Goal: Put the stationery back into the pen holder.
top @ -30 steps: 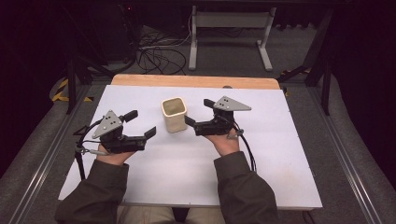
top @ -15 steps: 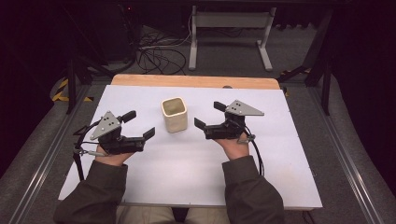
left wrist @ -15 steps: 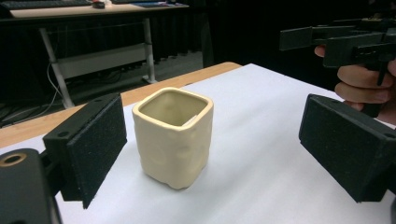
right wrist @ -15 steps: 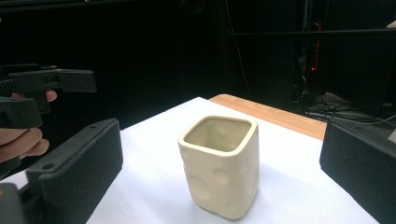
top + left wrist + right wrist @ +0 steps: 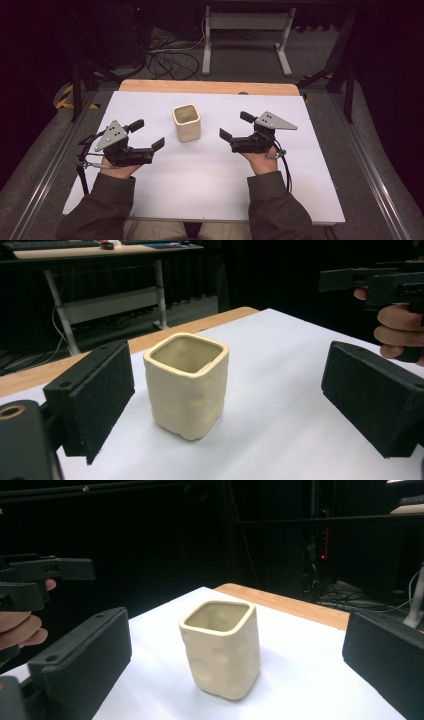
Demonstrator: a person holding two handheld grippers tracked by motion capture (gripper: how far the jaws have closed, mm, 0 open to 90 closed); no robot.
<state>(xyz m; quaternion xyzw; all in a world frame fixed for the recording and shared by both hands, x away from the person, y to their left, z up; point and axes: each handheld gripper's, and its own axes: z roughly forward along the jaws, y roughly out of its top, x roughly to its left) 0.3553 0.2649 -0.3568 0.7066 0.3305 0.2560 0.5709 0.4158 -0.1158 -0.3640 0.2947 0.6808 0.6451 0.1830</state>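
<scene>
Table (image 5: pixel 210 200): I logged a white-topped table with a bare wooden strip (image 5: pixel 210 87) along its far edge; dark floor, cables and a grey metal stand lay beyond it.

Forearms: mine came in from the near edge in dark olive sleeves, one on each side, well apart.

Left gripper (image 5: pixel 148 136): I held it over the left part of the table, jaws pointing toward the middle. Its two black padded jaws stood wide apart with nothing between them. In the left gripper view (image 5: pixel 227 405) the cup sat ahead of the jaws, nearer the pad at that view's left, touching neither.

Right gripper (image 5: pixel 235 125): I held it over the right part of the table, jaws pointing toward the middle. Its jaws were likewise spread wide and held nothing. In the right gripper view (image 5: pixel 235 665) the cup stood ahead, roughly midway between the two pads, clear of both.

Cup (image 5: pixel 187 123): one cream ceramic cup, squarish with rounded corners and a dimpled wall, open mouth up. It stood upright on the white surface near the table's middle, somewhat toward the far edge, between the two grippers and apart from each. I could see inside as far as the upper walls, which were bare; the bottom I could not tell.
</scene>
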